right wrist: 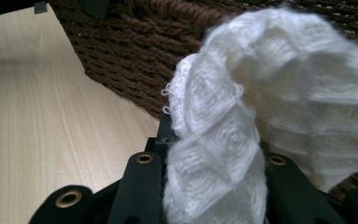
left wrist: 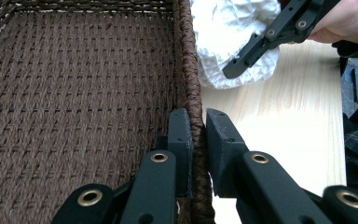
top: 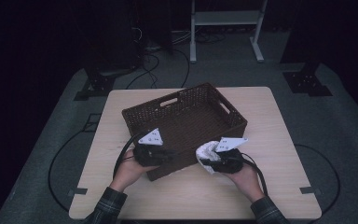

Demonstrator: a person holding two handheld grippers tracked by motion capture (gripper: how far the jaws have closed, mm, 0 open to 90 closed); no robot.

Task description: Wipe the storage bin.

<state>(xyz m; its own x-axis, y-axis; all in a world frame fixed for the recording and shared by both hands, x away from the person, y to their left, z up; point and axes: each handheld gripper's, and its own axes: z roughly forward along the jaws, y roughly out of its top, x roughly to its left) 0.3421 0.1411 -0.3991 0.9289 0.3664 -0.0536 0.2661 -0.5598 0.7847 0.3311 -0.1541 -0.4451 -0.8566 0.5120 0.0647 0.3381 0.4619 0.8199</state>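
Left tool (left wrist: 198, 128) is clamped on the near wall of the basket (top: 135, 116). Right tool (top: 208, 162) grips the white cloth (right wrist: 261, 102) just outside that wall; basket interior lies directly ahead.

Basket (top: 186, 116) mid-table (top: 279, 186); cloth (top: 207, 151) just outside its near-right wall.

Both forearms come in from six o'clock in plaid sleeves. The left hand (top: 129, 169) holds the left claw (top: 167, 156) pointing toward three o'clock, its jaws pinched almost together on a woven rim. The right hand (top: 243, 176) holds the right claw (top: 204, 162) pointing toward nine o'clock, its jaws clamped on white cloth.
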